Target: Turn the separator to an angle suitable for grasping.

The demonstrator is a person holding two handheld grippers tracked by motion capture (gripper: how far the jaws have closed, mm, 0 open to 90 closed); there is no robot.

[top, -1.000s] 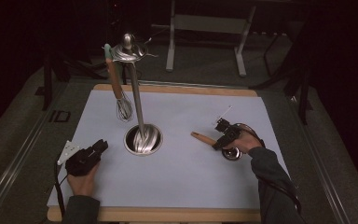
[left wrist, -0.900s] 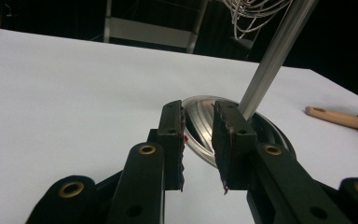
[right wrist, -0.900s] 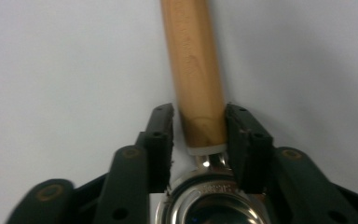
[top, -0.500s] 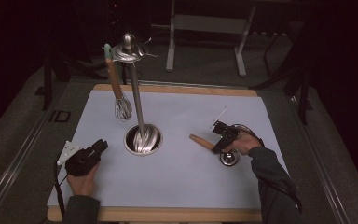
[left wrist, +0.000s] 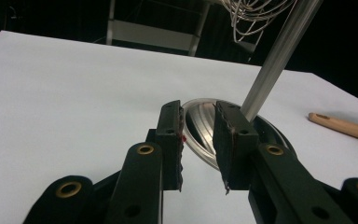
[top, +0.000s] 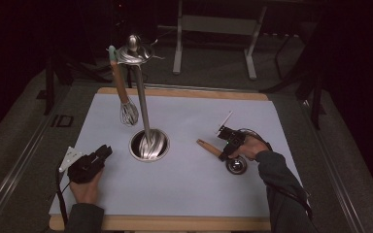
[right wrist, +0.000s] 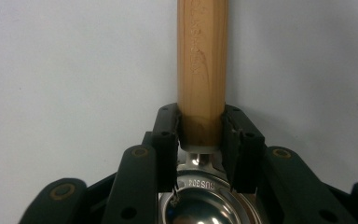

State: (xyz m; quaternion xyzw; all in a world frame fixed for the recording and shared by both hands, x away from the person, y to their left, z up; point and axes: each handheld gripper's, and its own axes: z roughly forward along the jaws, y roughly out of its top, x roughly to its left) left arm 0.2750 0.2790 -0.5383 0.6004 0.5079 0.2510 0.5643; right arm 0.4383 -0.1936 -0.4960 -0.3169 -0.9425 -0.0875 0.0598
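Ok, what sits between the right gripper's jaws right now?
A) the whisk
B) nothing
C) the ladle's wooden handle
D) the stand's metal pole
C: in the right gripper view the right gripper has its jaws on both sides of the ladle's wooden handle, just above the steel bowl.

Ahead of you a white sheet point(top: 184, 184) covers a wooden board point(top: 175, 224), which shows as a thin strip along the sheet's top and bottom edges. Just left of the frame's centre you see a round metal base point(top: 148, 145) with a steel pole point(top: 141, 104) rising from it. A whisk point(top: 128, 112) hangs from the hooked top point(top: 132, 53) at upper left. A metal frame point(top: 213, 24) stands on the dark floor at top centre.
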